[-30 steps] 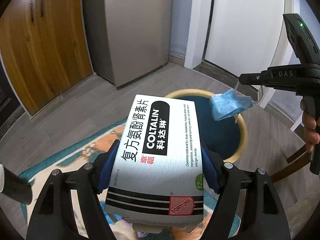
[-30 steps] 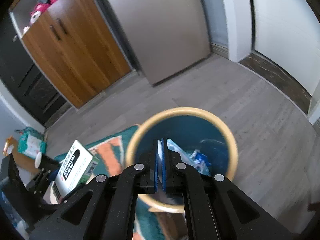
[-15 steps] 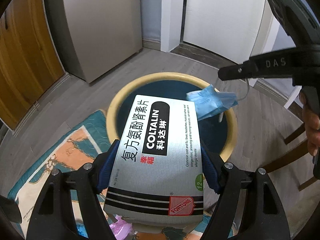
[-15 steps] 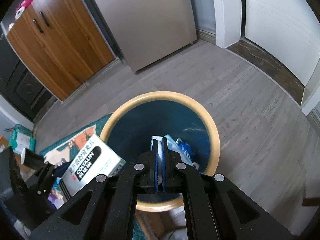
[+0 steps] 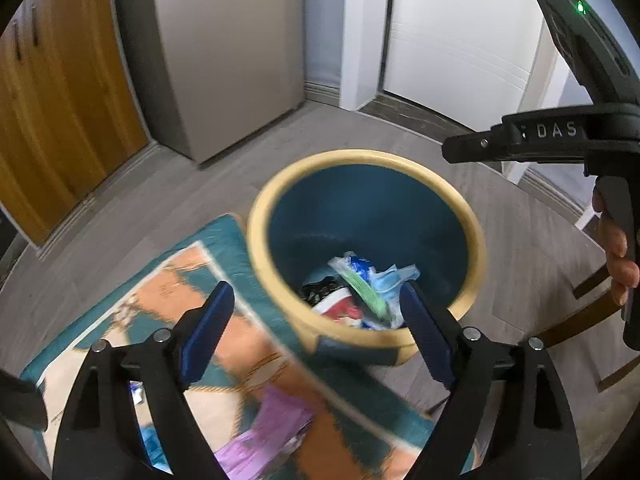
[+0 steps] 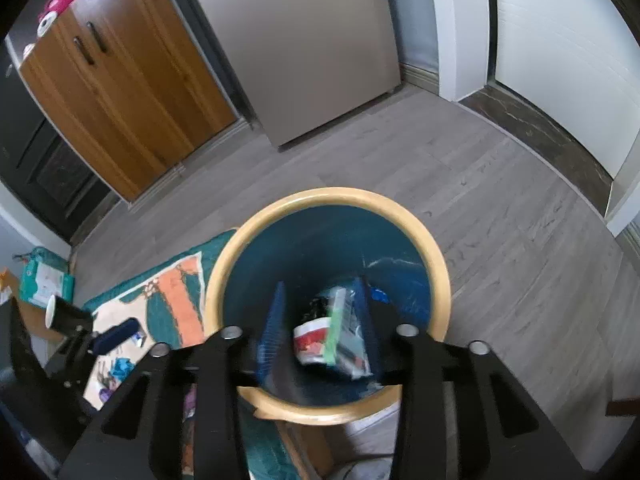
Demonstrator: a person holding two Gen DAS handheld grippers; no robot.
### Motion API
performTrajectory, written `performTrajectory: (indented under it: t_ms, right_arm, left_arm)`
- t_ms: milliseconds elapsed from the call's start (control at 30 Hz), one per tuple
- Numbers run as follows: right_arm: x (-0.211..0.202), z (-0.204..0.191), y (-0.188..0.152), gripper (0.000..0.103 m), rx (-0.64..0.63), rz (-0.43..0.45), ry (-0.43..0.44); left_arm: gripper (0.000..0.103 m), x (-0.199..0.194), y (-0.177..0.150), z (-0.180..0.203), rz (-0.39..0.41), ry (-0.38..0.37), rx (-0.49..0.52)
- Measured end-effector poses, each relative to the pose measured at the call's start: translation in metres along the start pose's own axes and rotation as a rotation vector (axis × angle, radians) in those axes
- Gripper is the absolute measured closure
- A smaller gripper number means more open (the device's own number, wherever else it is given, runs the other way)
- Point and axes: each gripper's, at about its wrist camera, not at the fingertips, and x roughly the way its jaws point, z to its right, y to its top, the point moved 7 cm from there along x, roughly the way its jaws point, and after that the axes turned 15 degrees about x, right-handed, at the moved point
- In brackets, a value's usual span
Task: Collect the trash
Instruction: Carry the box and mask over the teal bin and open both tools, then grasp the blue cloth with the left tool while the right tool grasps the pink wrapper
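A round bin with a cream rim [image 5: 280, 184] [image 6: 240, 248] and dark blue inside stands on the floor. Trash lies at its bottom: a blue face mask [image 5: 390, 282], a box with a green edge [image 5: 362, 288] [image 6: 340, 332] and a red and white wrapper [image 5: 340, 308] [image 6: 314, 342]. My left gripper [image 5: 316, 328] is open and empty, held over the bin's near rim. My right gripper [image 6: 320, 324] is open and empty above the bin's mouth; its body shows at the right of the left wrist view [image 5: 560, 136].
A teal and orange rug [image 5: 180, 280] [image 6: 168, 300] lies left of the bin with purple litter [image 5: 264, 440] on it. A grey cabinet [image 6: 300, 40], wooden doors [image 6: 120, 80] and a white door [image 5: 460, 40] stand behind. A tissue pack [image 6: 44, 282] lies far left.
My left gripper opened and the Coltalin box dropped out of it. My right gripper opened and the blue mask fell into the bin.
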Motion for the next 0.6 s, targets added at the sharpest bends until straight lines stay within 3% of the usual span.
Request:
performTrajectory:
  t_ms: [167, 267, 600]
  right_arm:
    - [-0.004, -0.032, -0.012, 0.021, -0.066, 0.009, 0.027]
    - [-0.009, -0.060, -0.021, 0.011, -0.121, 0.022, 0.054]
    - [-0.001, -0.127, -0.069, 0.008, -0.254, 0.002, 0.036]
  left_arm:
    - [0.009, -0.026, -0.018, -0.026, 0.004, 0.056, -0.035]
    - [0.007, -0.044, -0.033, -0.040, 0.007, 0.095, -0.058]
    - [0.006, -0.096, -0.088, -0.099, -0.003, 0.196, -0.150]
